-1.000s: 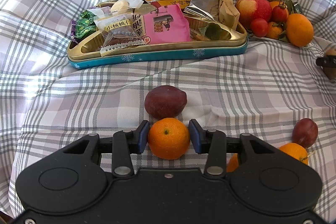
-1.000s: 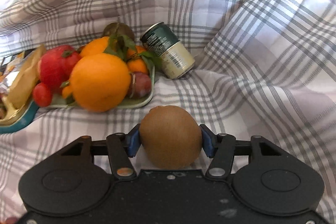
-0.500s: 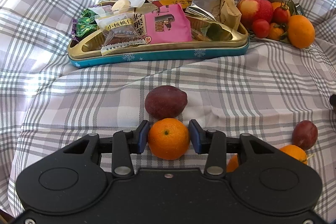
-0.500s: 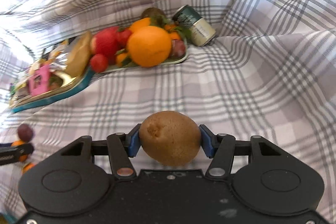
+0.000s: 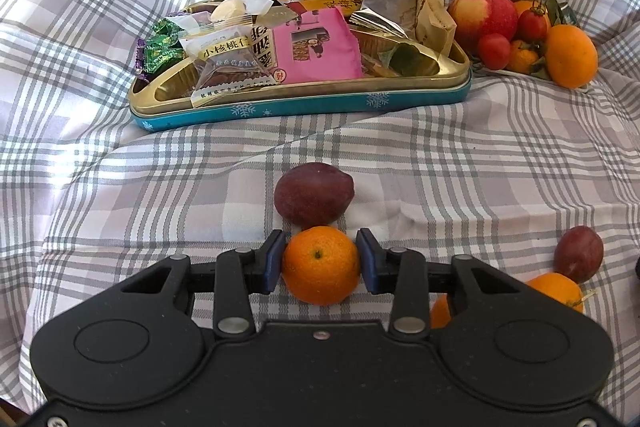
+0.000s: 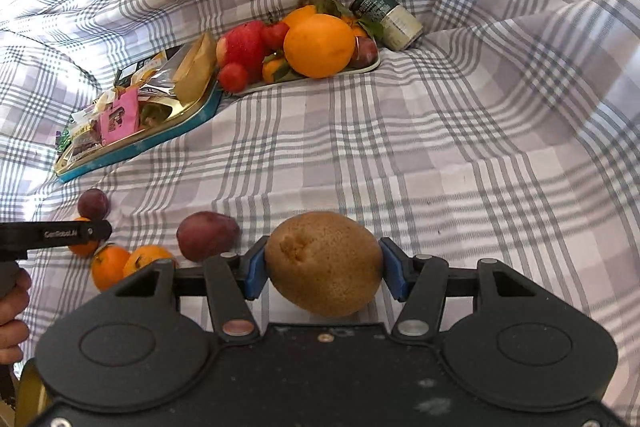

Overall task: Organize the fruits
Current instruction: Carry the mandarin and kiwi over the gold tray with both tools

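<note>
Nearest the left wrist camera, the left claw (image 5: 321, 262) was clamped on a small orange mandarin (image 5: 321, 269), its blue pads pressed to either side of the fruit. Whether the mandarin sat on the checked cloth (image 5: 460, 163) or just clear of it could not be told. Touching it on the far side lay a dark plum (image 5: 314, 194). Off to the right a second plum (image 5: 578, 253) rested against two more mandarins (image 5: 556, 289), one largely hidden behind the claw body.

The right claw (image 6: 323, 273) was closed on a brown kiwi (image 6: 323, 263), held above the cloth near that same loose group; the left tool could be seen at the left edge of the right wrist view.

Further back stood the teal and gold snack tin (image 5: 304, 105), heaped with wrapped sweets and packets. Just beside it, to the right, the pale fruit tray (image 6: 360, 69) already carried a big orange (image 6: 319, 45), a red apple (image 6: 242, 47), tomatoes and leafy mandarins, with a green can (image 6: 386, 17) lying on its side behind it.

The step in hand looked like gathering: both claws were loaded, and the tray seemed the likely destination. The next move would probably call for lifting the mandarin straight up so as not to roll the plum touching it, then carrying each fruit across the rumpled cloth to the tray. The pile there was crowded and mounded, so a low, gentle release into a gap near the front rim would likely be needed, or the round fruit might tumble off
</note>
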Demonstrator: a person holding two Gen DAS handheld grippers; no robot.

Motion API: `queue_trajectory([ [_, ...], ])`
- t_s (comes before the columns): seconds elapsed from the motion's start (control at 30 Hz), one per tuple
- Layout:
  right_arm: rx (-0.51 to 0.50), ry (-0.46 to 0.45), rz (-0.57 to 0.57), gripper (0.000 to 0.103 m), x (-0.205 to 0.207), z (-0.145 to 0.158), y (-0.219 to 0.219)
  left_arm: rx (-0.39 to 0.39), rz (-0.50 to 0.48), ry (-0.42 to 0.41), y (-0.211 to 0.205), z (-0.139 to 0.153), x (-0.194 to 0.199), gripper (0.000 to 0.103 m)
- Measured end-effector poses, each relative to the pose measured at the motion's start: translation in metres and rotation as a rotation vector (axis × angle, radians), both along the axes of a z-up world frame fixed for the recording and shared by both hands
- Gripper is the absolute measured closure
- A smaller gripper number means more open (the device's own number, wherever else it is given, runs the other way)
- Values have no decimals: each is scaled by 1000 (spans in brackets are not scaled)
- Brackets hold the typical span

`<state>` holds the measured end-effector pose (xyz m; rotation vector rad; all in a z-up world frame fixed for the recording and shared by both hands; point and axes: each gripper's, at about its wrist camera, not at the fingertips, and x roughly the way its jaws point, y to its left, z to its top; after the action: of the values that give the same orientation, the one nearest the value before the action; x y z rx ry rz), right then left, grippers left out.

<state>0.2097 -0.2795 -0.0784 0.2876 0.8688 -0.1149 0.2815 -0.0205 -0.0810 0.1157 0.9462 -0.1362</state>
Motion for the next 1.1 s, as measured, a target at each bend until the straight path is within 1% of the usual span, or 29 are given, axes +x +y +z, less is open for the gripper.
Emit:
queue_trajectory([
  [0.13,5,-6,-12,44,-8,5,0,14,0,18,-3,3,-4,56],
  [0.23,2,-14,-15,44,-14,12,0,4,1,37,-2,8,-10,57],
  [0.3,4,-23,-12,44,-19,18,1,-1,-2,35,-2,14,-17,57],
  [0.43,3,-48,-3,44,-33,32,5,2,-10,13,0,33,-33,57],
  [0.57,15,-75,7,44,-52,48,10,-13,-10,3,7,56,-53,57],
  [0.7,13,-102,30,44,-74,64,20,-20,-24,3,13,75,-84,57],
  [0.8,12,-115,56,44,-91,73,29,-26,-46,5,15,84,-111,57],
  [0.93,23,-125,89,44,-114,81,40,-36,-73,-2,12,93,-146,57],
  [1.1,43,-133,114,44,-147,89,51,-49,-81,-21,8,101,-190,57],
])
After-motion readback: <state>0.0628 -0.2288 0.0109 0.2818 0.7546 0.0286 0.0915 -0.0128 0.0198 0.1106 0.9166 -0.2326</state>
